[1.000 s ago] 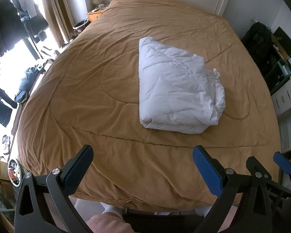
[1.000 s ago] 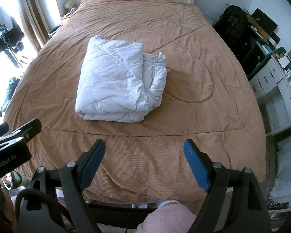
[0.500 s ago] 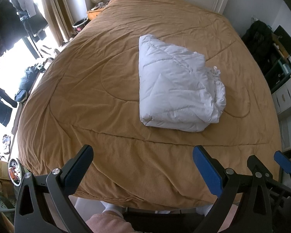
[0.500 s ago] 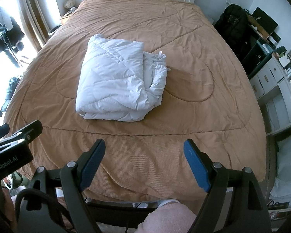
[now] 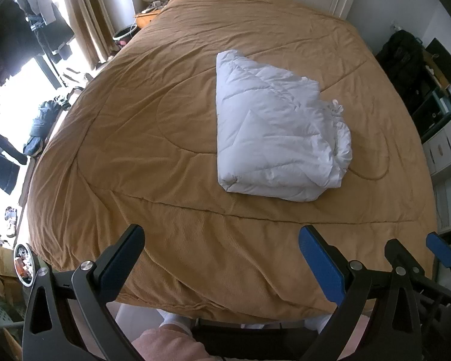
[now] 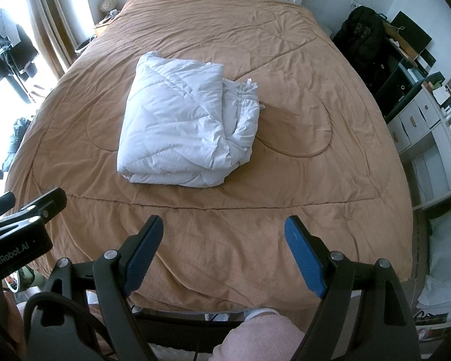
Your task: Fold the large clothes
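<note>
White quilted garment [image 5: 273, 132] lies folded mid-bed on the tan bedspread [image 5: 165, 120], well ahead of my left hand-held gripper [image 5: 222, 258] and right hand-held gripper [image 6: 222, 252], both spread wide and empty. Its puffy layers might spring apart. Only my right view shows the floor beside the bed.
</note>
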`<act>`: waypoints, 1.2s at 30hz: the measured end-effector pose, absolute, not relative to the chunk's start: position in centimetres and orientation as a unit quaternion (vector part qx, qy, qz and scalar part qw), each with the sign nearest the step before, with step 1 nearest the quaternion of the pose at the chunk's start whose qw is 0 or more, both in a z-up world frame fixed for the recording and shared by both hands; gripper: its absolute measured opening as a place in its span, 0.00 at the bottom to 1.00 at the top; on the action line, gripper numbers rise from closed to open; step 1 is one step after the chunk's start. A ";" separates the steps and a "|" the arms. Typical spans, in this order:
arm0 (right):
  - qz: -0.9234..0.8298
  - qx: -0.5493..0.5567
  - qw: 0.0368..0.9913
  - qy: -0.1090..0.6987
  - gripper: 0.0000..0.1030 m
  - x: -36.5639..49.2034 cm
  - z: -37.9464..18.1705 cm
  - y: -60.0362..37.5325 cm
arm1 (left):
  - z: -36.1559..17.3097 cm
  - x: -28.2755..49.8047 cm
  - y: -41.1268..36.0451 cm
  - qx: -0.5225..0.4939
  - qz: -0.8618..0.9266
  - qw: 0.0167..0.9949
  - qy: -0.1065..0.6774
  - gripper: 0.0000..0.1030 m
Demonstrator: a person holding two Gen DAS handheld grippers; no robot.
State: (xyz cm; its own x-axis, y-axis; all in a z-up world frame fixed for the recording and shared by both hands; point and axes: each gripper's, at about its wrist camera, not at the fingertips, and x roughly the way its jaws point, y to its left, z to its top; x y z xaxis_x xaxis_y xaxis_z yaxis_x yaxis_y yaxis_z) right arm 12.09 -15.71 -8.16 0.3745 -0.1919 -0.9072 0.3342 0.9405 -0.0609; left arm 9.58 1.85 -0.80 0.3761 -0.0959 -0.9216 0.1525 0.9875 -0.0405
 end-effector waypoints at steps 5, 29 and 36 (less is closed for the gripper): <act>-0.160 0.067 0.826 0.537 0.81 12.0 -8.2 -15.6 | -0.8 9.5 1.8 0.024 -0.075 0.829 0.554 0.99; -0.159 0.067 0.826 0.537 0.81 12.1 -8.2 -15.6 | -1.2 9.8 2.1 0.031 -0.077 0.823 0.561 0.99; -0.159 0.067 0.825 0.538 0.81 11.8 -8.3 -15.5 | -1.3 9.7 2.1 0.031 -0.076 0.823 0.562 0.99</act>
State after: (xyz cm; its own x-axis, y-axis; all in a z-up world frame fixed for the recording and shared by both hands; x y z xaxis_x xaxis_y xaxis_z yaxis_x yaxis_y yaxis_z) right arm 11.81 -15.51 -8.27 0.3707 -0.1910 -0.9089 0.3348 0.9403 -0.0610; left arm 9.74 2.10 -1.30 0.3559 -0.0911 -0.9301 0.1606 0.9864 -0.0352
